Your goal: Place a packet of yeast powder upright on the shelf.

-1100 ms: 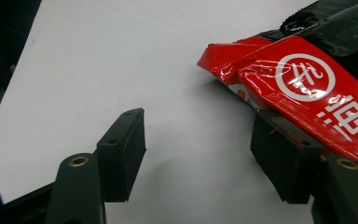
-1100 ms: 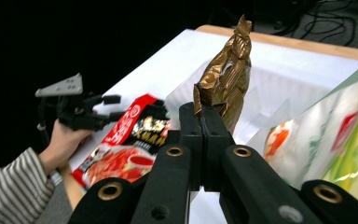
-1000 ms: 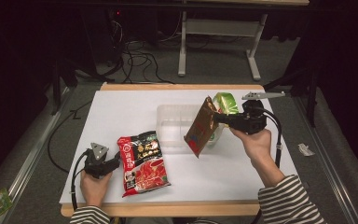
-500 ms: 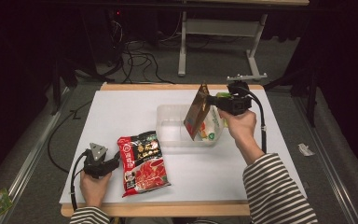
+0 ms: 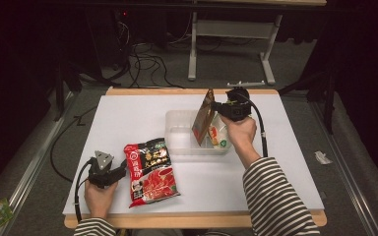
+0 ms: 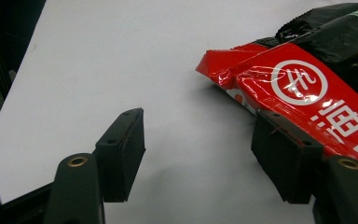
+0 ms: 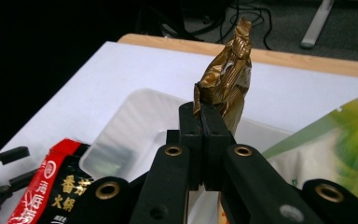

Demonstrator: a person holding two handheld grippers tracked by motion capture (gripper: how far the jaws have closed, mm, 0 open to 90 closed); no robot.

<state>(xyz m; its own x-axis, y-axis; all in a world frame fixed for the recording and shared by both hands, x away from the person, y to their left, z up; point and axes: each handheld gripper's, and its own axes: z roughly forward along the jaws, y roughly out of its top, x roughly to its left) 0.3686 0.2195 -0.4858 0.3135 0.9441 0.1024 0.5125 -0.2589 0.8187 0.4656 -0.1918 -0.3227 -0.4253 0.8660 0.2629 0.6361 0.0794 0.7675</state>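
Gold packet: a crinkled gold-brown packet (image 5: 204,116) stands on edge over the clear tray, its top corner pinched in the right gripper; in the right gripper view its foil (image 7: 227,77) rises straight out of the clamped jaws.
Right gripper: the right gripper (image 5: 218,105) sits at the tray's far right corner, jaws pressed tight together on the packet's edge (image 7: 206,123).
Clear tray: a shallow transparent tray (image 5: 177,140) lies near the middle of the table; a green-and-white packet (image 5: 218,133) leans inside its right end, just beside the gold packet.
Red packet: a red-and-black packet (image 5: 150,169) lies flat on the table, near the front edge, left of the tray and apart from it.
Left gripper: the left gripper (image 5: 123,169) rests low on the table at the red packet's left edge, jaws spread wide, nothing between them (image 6: 198,149); the right jaw is close against the packet's red edge (image 6: 303,88).
Table: white top (image 5: 128,115) with a wooden rim.
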